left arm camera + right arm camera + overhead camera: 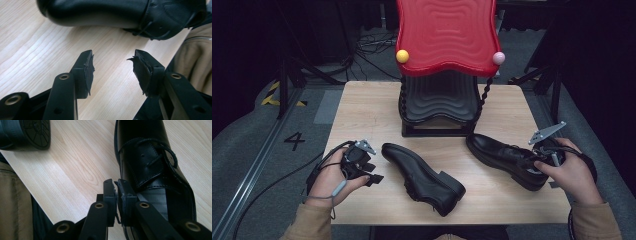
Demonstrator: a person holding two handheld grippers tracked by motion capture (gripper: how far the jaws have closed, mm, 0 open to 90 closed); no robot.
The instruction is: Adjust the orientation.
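The right gripper (546, 156) is clenched on the collar of the right shoe (504, 157), at the heel end near the table's right edge; in the right gripper view its jaws pinch one side wall of the opening, beside the laces (160, 152), with only a thin strip of leather between the pads. That is the weak point: the grip is on soft, bendable leather far from the shoe's weight, so if the shoe is lifted from here the toe is likely to sag and swing, and the collar may slide out of the pads and drop the shoe onto the table (372, 110). A swinging toe could also knock the foot of the rack (439, 75) standing just behind it, and the red top shelf overhangs the black lower one, so a steep approach may catch on it. The left gripper (373, 176) is released, its jaws spread wide with nothing between them, resting on the table just beside the toe of the left shoe (422, 177), which lies on its side in the middle. If this gripper closes from where it is, it will probably meet only the smooth rounded toe (100, 12) and slip off, pushing the shoe toward the front edge.
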